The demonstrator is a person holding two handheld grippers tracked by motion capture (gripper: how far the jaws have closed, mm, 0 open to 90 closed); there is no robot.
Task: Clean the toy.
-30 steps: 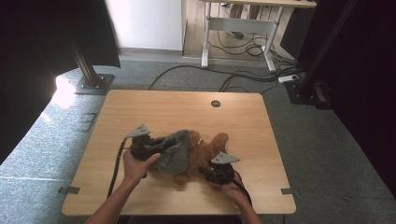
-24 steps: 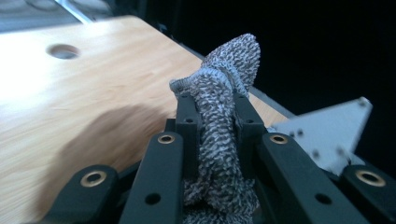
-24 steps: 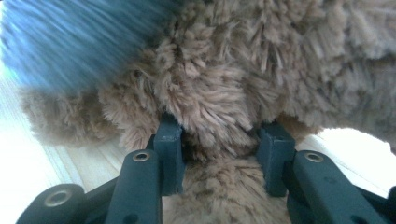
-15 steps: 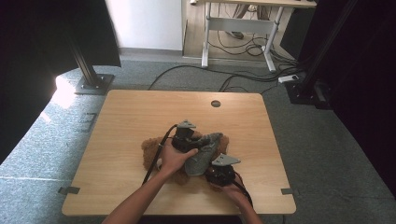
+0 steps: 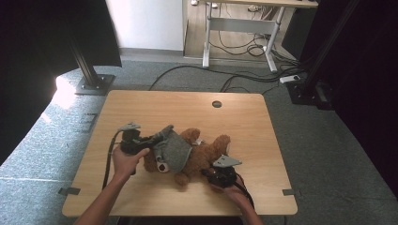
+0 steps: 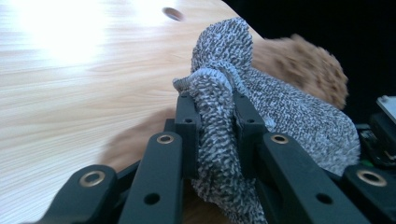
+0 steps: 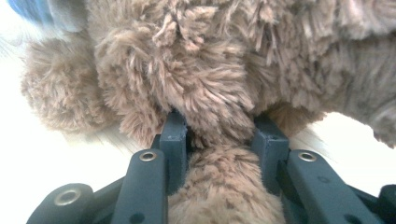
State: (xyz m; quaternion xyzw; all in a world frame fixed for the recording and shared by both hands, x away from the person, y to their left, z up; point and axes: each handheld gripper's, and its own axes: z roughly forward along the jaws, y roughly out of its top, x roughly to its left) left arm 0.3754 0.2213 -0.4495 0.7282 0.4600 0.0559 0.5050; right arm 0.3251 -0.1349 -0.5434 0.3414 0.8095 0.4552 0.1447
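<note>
A brown teddy bear (image 5: 211, 150) lies on its side on the wooden table (image 5: 187, 105), with a grey knitted garment (image 5: 174, 150) over its left part. My left gripper (image 5: 157, 138) is at the bear's left, shut on a bunched edge of the knit. In the left gripper view the fabric (image 6: 299, 116) is pinched between the jaws of that gripper (image 6: 215, 105), with brown fur (image 6: 303, 60) behind. My right gripper (image 5: 206, 172) is at the bear's near right. Its jaws have just been closing, and in the right gripper view they (image 7: 219, 130) squeeze a furry limb (image 7: 196, 60).
A round cable hole (image 5: 216, 103) sits near the table's far edge. On the grey carpet beyond stand a black stand base (image 5: 94, 84), a white desk frame (image 5: 234, 28) and loose cables (image 5: 244, 79). Dark curtains close off both sides.
My left gripper swung right over the bear half a second ago and is now back at the left with the knit. The right hand has stayed put, its jaws tighter on the limb.
</note>
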